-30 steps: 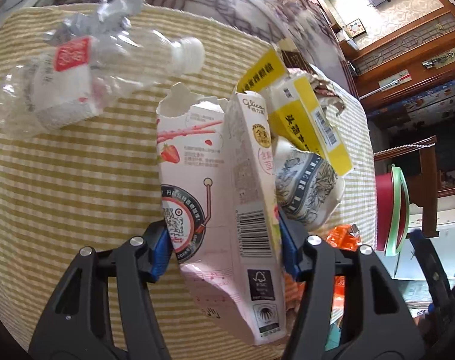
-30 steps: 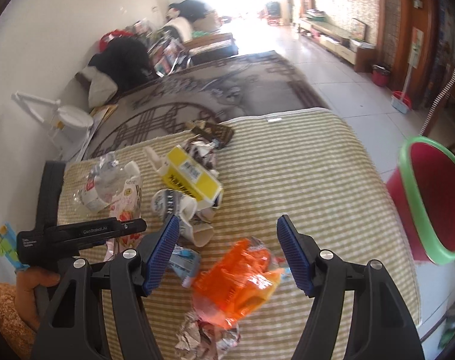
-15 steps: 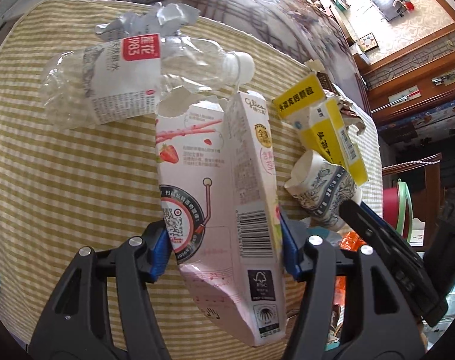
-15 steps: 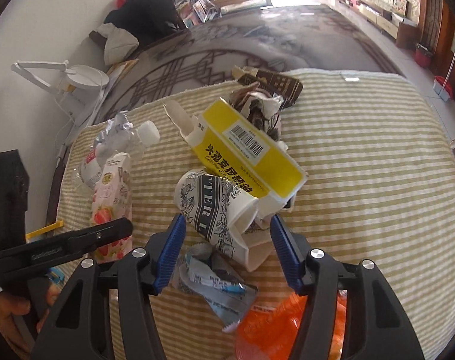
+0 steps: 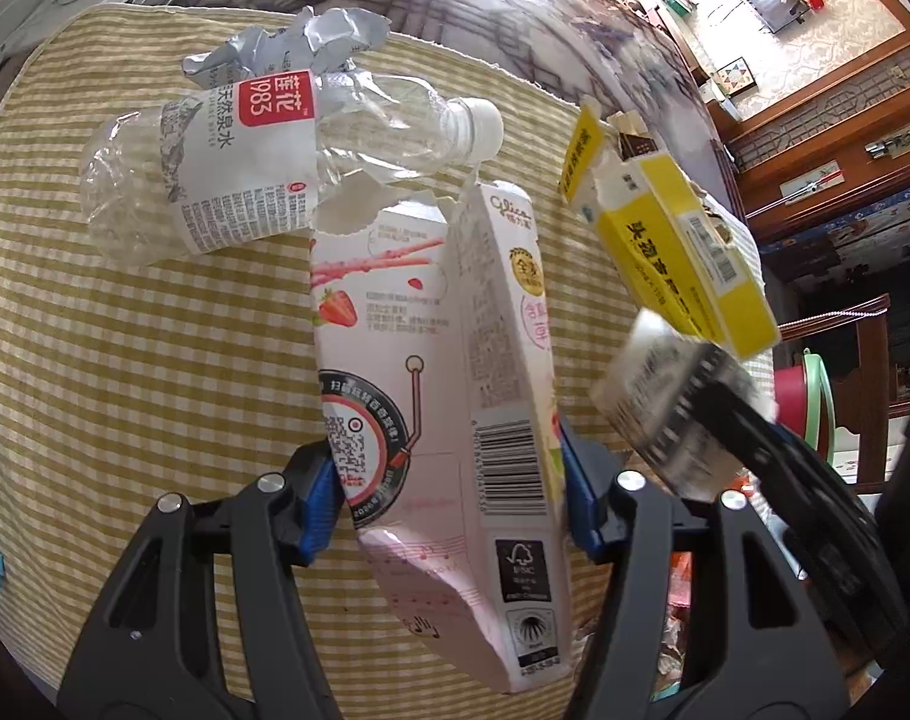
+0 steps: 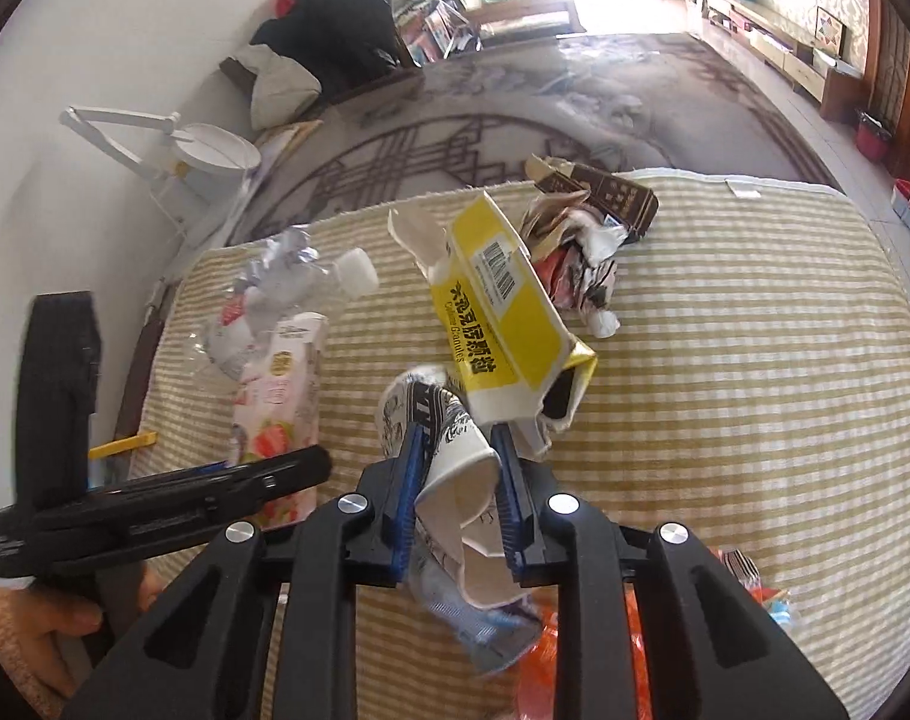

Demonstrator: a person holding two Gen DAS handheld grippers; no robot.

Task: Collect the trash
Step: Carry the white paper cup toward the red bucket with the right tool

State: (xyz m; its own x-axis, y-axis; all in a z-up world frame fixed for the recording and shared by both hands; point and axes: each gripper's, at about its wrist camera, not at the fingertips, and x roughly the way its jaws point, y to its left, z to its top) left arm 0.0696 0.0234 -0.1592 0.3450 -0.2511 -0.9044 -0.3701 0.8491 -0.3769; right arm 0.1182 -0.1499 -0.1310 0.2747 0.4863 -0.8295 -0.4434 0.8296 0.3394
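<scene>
My left gripper is shut on a pink strawberry snack box, holding it by its lower sides above the striped tablecloth. The same box shows at the left of the right wrist view. There my right gripper is closing its jaws on a black-and-white paper cup. The blue pads press both sides of the cup, which is squashed and folded between them. In the left wrist view the cup is a blur at the right.
A yellow carton lies just beyond the cup. A crushed plastic bottle and foil wrapper lie far left. Crumpled paper, a brown box, an orange wrapper and a red bin are nearby.
My right gripper moved forward from over the orange wrapper to the paper cup and closed on it, crushing it. The left gripper kept its hold on the pink box.
</scene>
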